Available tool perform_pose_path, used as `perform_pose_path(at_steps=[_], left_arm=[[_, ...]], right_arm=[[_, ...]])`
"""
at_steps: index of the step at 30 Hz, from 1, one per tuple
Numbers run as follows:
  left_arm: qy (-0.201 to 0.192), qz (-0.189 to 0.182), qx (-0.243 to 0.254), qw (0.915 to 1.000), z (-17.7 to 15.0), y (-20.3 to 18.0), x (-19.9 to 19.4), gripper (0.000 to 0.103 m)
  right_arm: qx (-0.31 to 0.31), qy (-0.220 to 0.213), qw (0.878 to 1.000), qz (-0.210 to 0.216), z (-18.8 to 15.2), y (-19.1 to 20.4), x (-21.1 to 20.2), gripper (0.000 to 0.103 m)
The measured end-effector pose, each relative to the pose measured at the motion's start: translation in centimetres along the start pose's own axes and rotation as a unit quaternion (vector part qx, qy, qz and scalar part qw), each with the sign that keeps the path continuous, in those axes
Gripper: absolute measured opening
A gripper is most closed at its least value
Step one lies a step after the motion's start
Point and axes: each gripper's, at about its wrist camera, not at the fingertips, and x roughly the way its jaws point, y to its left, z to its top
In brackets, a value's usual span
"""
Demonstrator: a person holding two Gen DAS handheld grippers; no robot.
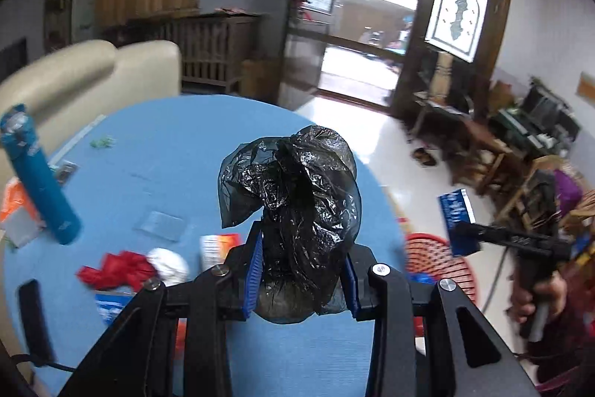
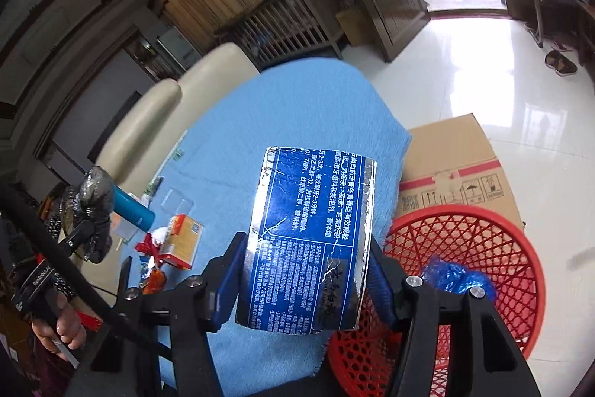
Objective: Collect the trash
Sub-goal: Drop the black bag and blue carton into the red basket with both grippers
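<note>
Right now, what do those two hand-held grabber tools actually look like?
Each is matte black plastic with angular arms, round silver bolts and two blue ribbed pads. The left gripper and right gripper match. From the side, the right one shows a black pistol-style handle; a thick black cable runs by the left one. No sleeve is clearly visible.

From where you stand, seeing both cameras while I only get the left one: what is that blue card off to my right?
Observer: A flattened blue box printed with white text, clamped in the right gripper.
Operator: Is anything in the red basket? I see only its rim.
Observer: Yes, a crumpled blue plastic bag lies inside the red basket.
Operator: What stands behind the basket?
Observer: A cardboard carton, on the floor beside the blue table.
</note>
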Motion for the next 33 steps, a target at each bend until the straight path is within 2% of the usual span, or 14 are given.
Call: perform_pose_path(at_steps=[4, 10, 14, 17, 22, 24, 26, 33], left_arm=[[0.014, -0.020, 0.017, 0.9996, 0.4, -2.8, 1.1, 0.038], [0.048, -0.047, 0.078, 0.9947, 0.3, -8.9, 3.5, 0.039], [0.081, -0.067, 0.119, 0.9873, -0.1, -13.2, 5.9, 0.039], [0.112, -0.082, 0.153, 0.9784, -1.0, -16.4, 8.0, 0.040], [0.155, -0.085, 0.190, 0.9657, -2.9, -19.9, 10.7, 0.043], [0.165, -0.079, 0.199, 0.9627, -3.2, -20.8, 11.5, 0.048], [0.166, -0.063, 0.207, 0.9620, -3.5, -21.3, 12.0, 0.065], [0.160, -0.049, 0.197, 0.9660, -3.2, -20.6, 11.5, 0.066]], right_arm=[[0.008, -0.015, 1.000, 0.003, -0.3, -1.4, -1.9, 0.063], [0.036, -0.022, 0.999, -0.009, -1.0, -4.8, -3.6, 0.063], [0.064, -0.023, 0.998, -0.020, -1.7, -7.7, -4.4, 0.063], [0.087, -0.023, 0.996, -0.024, -2.0, -9.7, -4.7, 0.065], [0.118, -0.018, 0.993, -0.022, -2.7, -12.2, -4.7, 0.065], [0.129, -0.011, 0.991, -0.021, -2.9, -12.8, -4.6, 0.067], [0.145, 0.000, 0.989, -0.015, -2.9, -13.5, -4.4, 0.069], [0.167, 0.008, 0.986, -0.005, -3.3, -14.7, -4.5, 0.071]])
